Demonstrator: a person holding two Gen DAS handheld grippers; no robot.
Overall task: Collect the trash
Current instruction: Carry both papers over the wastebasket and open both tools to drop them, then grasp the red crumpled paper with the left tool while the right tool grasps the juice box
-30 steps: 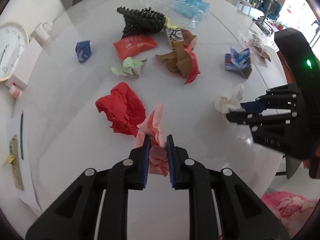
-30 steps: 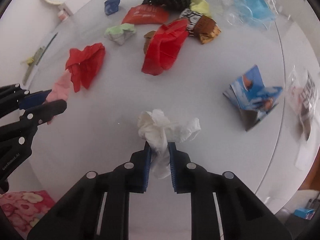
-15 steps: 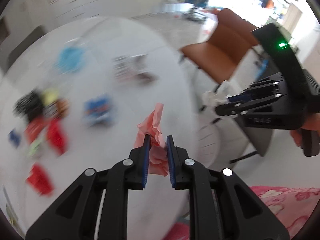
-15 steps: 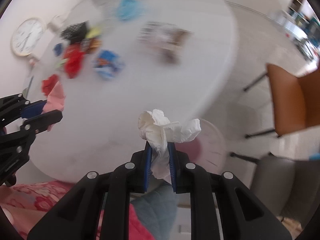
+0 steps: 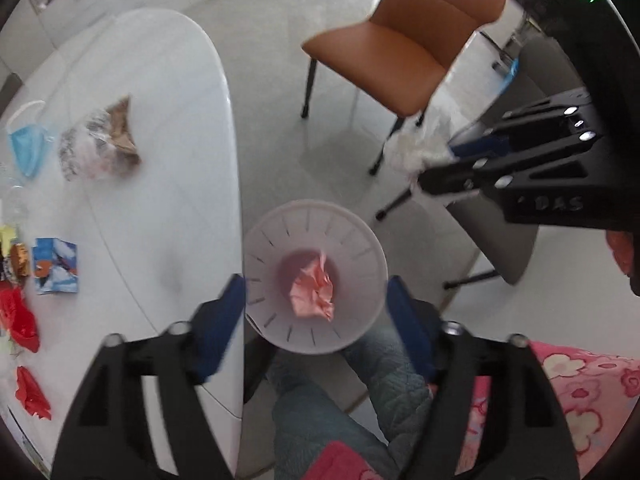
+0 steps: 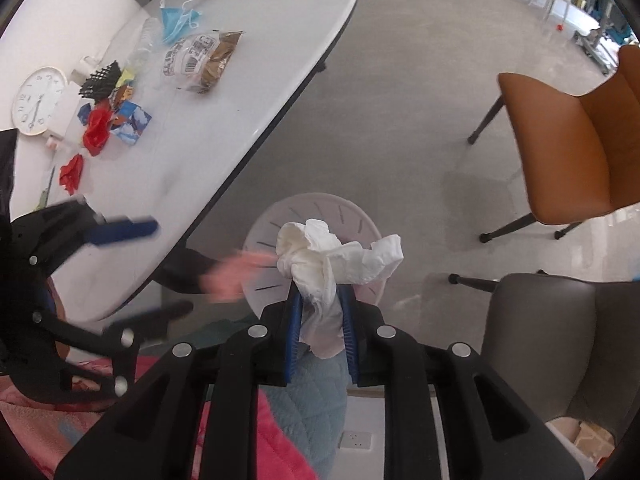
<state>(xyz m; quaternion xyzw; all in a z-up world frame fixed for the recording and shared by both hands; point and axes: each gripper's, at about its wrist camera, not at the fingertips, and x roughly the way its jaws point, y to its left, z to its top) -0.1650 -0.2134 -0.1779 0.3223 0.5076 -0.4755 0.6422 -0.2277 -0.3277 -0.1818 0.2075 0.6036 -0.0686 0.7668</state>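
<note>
My left gripper [image 5: 316,312] is open and empty above a white round bin [image 5: 360,236] on the floor. A crumpled pink paper [image 5: 314,290] is in the bin's mouth, below the open jaws; in the right wrist view it is a pink blur [image 6: 236,272] beside the left gripper [image 6: 140,268]. My right gripper [image 6: 320,328] is shut on a crumpled white tissue [image 6: 332,260] and holds it over the bin [image 6: 272,232]. In the left wrist view the right gripper [image 5: 436,164] shows at the right with the tissue [image 5: 420,146].
The white table [image 5: 168,152] at the left holds a blue mask [image 5: 26,146], a clear snack bag [image 5: 100,146], a blue-printed wrapper [image 5: 54,266] and red scraps [image 5: 20,320]. An orange chair [image 5: 404,48] and a grey chair [image 6: 560,344] stand near the bin. A clock [image 6: 38,102] stands on the table.
Both grippers swung from over the table to above the bin. My left gripper opened and let go of the pink paper, which dropped toward the bin. The right still holds the tissue.
</note>
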